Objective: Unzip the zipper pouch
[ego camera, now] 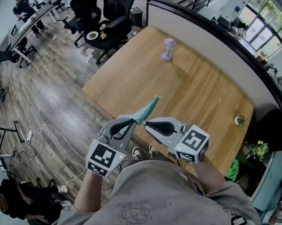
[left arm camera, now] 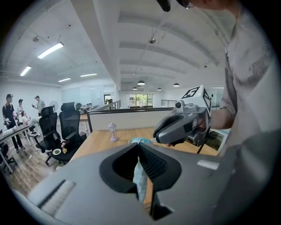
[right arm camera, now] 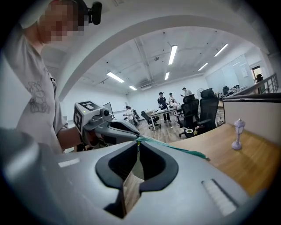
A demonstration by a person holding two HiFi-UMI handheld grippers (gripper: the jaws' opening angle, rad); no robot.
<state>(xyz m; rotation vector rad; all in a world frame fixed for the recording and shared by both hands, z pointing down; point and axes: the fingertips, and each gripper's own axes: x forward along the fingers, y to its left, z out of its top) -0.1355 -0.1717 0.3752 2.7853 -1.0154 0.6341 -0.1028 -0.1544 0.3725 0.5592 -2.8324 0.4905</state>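
In the middle, the left gripper (ego camera: 133, 121) pinches the green pouch (ego camera: 150, 107) tight. The right gripper (ego camera: 145, 124) nips its zip end. Next, I think, pull the zip along slowly.

The head view looks steeply down from above the person onto the left gripper (ego camera: 132, 122), the right gripper (ego camera: 146, 124) and the table (ego camera: 195, 89). Each gripper view sits close behind its own jaws and looks along them. These two face each other. All three views share the pouch (ego camera: 148, 109) and the table.

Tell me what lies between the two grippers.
Only the near end of the teal pouch, which both the left gripper and the right gripper pinch; the head view shows it best.
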